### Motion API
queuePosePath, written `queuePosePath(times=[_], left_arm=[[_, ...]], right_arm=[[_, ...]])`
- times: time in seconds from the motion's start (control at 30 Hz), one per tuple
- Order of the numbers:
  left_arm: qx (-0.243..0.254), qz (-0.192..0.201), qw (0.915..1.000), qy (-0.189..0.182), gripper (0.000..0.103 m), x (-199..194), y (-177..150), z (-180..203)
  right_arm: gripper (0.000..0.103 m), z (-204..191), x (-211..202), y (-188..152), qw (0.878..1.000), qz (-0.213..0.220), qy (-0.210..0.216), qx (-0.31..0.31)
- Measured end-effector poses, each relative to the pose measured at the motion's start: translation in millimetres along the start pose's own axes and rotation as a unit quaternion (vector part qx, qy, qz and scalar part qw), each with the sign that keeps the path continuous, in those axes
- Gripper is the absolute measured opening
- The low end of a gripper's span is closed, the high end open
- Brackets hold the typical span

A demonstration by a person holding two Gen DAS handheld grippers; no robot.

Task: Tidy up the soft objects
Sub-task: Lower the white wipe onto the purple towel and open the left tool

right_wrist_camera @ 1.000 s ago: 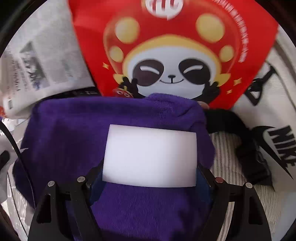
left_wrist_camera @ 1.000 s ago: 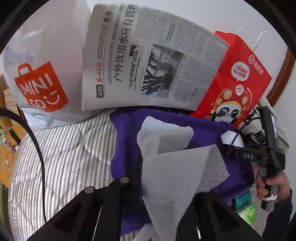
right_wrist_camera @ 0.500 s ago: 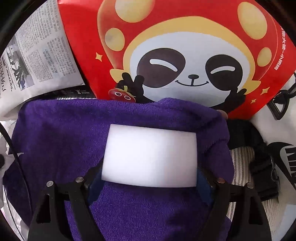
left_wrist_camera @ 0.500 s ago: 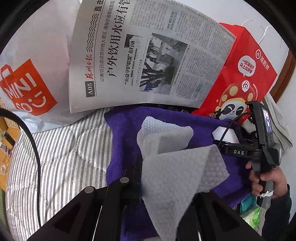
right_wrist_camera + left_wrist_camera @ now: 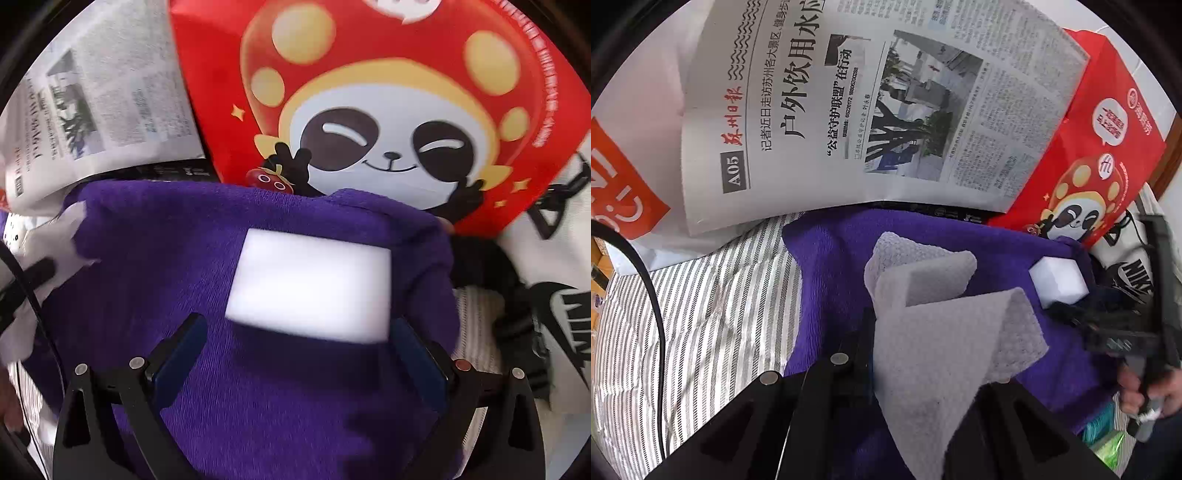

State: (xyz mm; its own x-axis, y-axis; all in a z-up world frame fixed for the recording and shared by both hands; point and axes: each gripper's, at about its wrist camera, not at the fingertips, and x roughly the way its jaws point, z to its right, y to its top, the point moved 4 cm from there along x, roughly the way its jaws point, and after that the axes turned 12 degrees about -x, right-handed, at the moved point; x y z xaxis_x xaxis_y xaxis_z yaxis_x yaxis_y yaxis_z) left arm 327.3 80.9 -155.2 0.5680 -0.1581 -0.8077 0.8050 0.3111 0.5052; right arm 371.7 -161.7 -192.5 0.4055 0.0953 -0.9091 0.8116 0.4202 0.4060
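A grey textured cloth [image 5: 945, 339] hangs folded from my left gripper [image 5: 882, 343], which is shut on it above a purple towel [image 5: 831, 266]. The cloth hides the right finger. A white sponge block [image 5: 310, 288] lies flat on the purple towel [image 5: 258, 406]. My right gripper [image 5: 297, 319] straddles the sponge's near edge; its jaws are opening, and the blue pads [image 5: 181, 350] stand clear of the sponge's sides. In the left wrist view the same sponge [image 5: 1058, 282] rests at the towel's right end, with the right gripper [image 5: 1108, 332] just behind it.
A newspaper [image 5: 871, 110] leans behind the towel, with a red panda bag [image 5: 369, 110] to its right and a white bag with an orange logo [image 5: 628, 166] to its left. Striped bedding [image 5: 701, 314] lies underneath. A white Nike bag [image 5: 554, 295] and black strap [image 5: 517, 332] sit right.
The right jaws have spread off the white sponge, leaving it on the purple towel. My left gripper has carried the grey cloth forward and lower, closer to the towel and newspaper.
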Motion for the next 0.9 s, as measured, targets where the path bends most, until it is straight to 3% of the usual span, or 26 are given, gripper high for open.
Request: queuePosePath(times=[0.2, 0.4, 0.53, 0.63, 0.8, 0.9], left_arm=[[0.015, -0.013, 0.9991, 0.038, 0.009, 17.6, -1.2, 2.2], [0.026, -0.022, 0.9982, 0.049, 0.009, 31.0, -3.9, 1.2], [0.051, -0.022, 0.9963, 0.065, 0.013, 35.3, -7.2, 10.3], [0.066, -0.028, 0.996, 0.052, 0.026, 37.9, -11.4, 19.9], [0.096, -0.037, 0.9939, 0.039, 0.065, 37.5, -28.0, 44.1], [0.095, -0.036, 0.9942, 0.033, 0.067, 31.8, -39.0, 49.8]], right_arm=[[0.099, -1.6, -45.5, -11.3, 0.999, 0.035, -0.003, 0.009], [0.099, 1.3, -102.1, -62.4, 0.996, 0.08, -0.005, 0.047], [0.099, -0.8, -123.8, -90.2, 0.994, 0.088, 0.008, 0.069], [0.099, 2.2, -138.3, -117.9, 0.992, 0.095, 0.007, 0.082], [0.099, -2.9, -133.9, -130.9, 0.991, 0.096, 0.004, 0.093], [0.099, -6.3, -136.2, -141.4, 0.991, 0.096, 0.009, 0.097]])
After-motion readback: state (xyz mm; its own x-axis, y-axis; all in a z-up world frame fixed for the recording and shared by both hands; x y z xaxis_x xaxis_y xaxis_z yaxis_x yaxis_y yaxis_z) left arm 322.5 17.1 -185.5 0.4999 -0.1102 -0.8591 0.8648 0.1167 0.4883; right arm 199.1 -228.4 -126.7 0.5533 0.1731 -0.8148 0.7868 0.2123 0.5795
